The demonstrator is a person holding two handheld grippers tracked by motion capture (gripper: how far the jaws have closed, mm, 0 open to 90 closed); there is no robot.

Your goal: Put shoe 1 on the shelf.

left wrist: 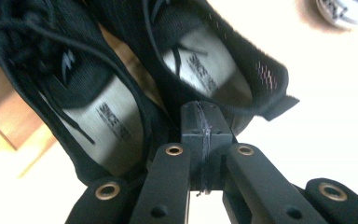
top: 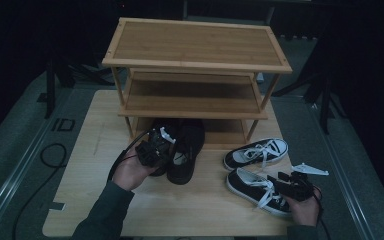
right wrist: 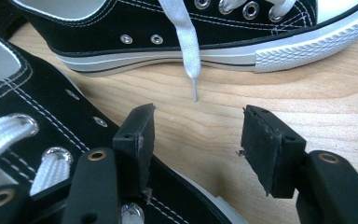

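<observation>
Under the rack's (top: 195, 65) lowest shelf, left fingers (left wrist: 203, 122) together between black shoes (left wrist: 107, 116); right fingers (right wrist: 270, 140) apart.

Two black shoes (top: 180, 150), two black-and-white sneakers (top: 256, 152), one three-tier wooden rack (top: 195, 45)

A wooden rack (top: 196, 45) with 3 shelves stands at the upper centre of the frame, on a light wooden table (top: 95, 130). A black cable (top: 50, 155) loops on the grey floor (top: 10, 150) at left.
</observation>
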